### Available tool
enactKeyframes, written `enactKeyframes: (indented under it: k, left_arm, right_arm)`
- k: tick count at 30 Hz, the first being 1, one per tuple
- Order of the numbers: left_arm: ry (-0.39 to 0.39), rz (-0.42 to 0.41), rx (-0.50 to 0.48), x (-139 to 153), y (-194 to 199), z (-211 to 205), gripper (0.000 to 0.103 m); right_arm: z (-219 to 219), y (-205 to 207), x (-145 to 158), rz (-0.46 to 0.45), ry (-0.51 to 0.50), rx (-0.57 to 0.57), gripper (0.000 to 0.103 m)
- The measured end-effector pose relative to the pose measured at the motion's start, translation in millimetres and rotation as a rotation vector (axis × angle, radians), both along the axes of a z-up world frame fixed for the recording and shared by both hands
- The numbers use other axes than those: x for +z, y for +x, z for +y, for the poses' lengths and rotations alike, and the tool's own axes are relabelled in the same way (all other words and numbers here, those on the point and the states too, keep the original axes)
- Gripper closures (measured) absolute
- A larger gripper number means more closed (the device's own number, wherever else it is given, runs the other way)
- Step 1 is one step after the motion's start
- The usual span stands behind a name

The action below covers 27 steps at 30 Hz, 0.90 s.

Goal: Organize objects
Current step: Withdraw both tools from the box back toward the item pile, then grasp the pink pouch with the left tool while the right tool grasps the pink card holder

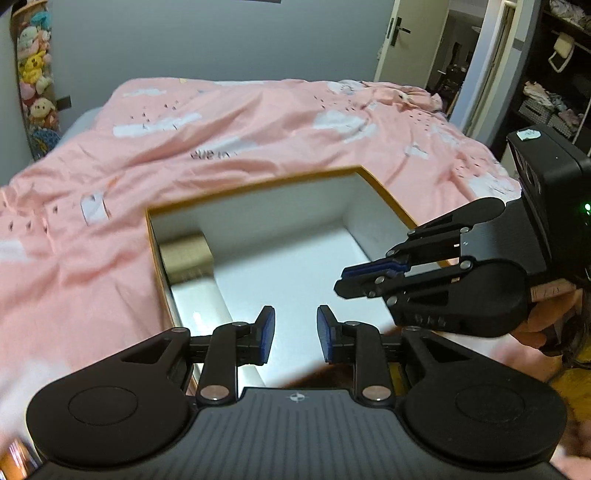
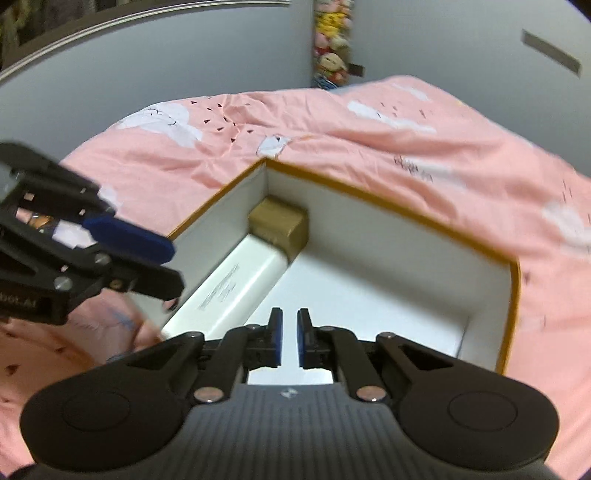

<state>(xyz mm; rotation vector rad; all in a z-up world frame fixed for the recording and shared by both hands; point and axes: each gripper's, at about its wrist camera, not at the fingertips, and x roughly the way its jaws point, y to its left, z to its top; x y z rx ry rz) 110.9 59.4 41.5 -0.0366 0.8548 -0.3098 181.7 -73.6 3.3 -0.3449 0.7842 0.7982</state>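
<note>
A home bedroom: a bed under a rumpled pink duvet with white cloud prints (image 1: 229, 147) fills the room, a tall hanging column of plush toys (image 1: 35, 77) sits against the grey wall (image 1: 207, 37), and a pale door with a dark handle (image 1: 397, 33) stands open beside dark shelving holding folded clothes (image 1: 546, 99).

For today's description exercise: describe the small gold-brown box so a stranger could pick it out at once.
Start at the bed with the pink bedspread. On it sits an open box with a mustard rim and white inside. The small gold-brown box is tucked into its far corner, beside a long white carton; it alone is gold.
</note>
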Motion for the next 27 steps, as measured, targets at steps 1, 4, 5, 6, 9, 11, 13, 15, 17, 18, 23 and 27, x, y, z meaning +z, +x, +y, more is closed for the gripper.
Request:
enactKeyframes:
  k: [1, 4, 5, 6, 9, 11, 13, 15, 17, 18, 23, 27]
  left_arm:
    - [-0.011, 0.012, 0.000, -2.0, -8.1, -0.5, 0.071]
    - [-0.030, 0.046, -0.005, -9.8, -33.8, -1.9, 0.060]
    - [-0.032, 0.060, -0.011, -11.9, -40.0, -2.2, 0.055]
    - [-0.034, 0.072, -0.014, -14.6, -47.3, -2.9, 0.054]
    - [-0.028, 0.094, -0.020, -19.3, -64.4, -4.2, 0.048]
    - [-0.021, 0.111, -0.017, -22.1, -73.4, -5.0, 0.044]
    - [-0.022, 0.133, -0.026, -26.1, -83.9, -6.1, 0.041]
    - [-0.016, 0.156, -0.027, -30.9, -91.9, -8.1, 0.039]
    - [0.009, 0.161, -0.032, -35.3, -99.1, -11.2, 0.035]
    - [0.025, 0.163, -0.041, -37.0, -102.2, -13.4, 0.033]
    - [0.111, 0.183, -0.094, -50.6, -107.5, -25.8, 0.028]
    - [0.108, 0.179, -0.082, -60.2, -106.1, -26.2, 0.030]
  right_arm:
    - [-6.8, -10.3, -2.1, 0.004, 0.006, -0.014, 0.094]
    - [-24.7, -37.9, -7.8, 0.038, 0.024, -0.058, 0.073]
    - [-29.6, -47.2, -9.0, 0.049, 0.038, -0.070, 0.064]
    - [-33.6, -56.0, -8.2, 0.055, 0.049, -0.076, 0.064]
    - [-41.9, -81.1, -7.0, 0.065, 0.063, -0.086, 0.064]
    - [-43.0, -96.3, -5.2, 0.052, 0.066, -0.070, 0.063]
    - [-42.2, -111.5, -5.2, 0.042, 0.060, -0.041, 0.062]
    - [-40.1, -123.0, -7.9, 0.044, 0.047, -0.017, 0.062]
    - [-37.5, -131.6, -11.2, 0.034, 0.028, -0.005, 0.062]
    - [-36.7, -135.1, -12.4, 0.028, 0.018, 0.001, 0.062]
    - [-35.7, -145.3, -15.8, 0.017, 0.002, 0.016, 0.062]
    - [-33.8, -150.3, -19.0, 0.019, -0.003, 0.033, 0.062]
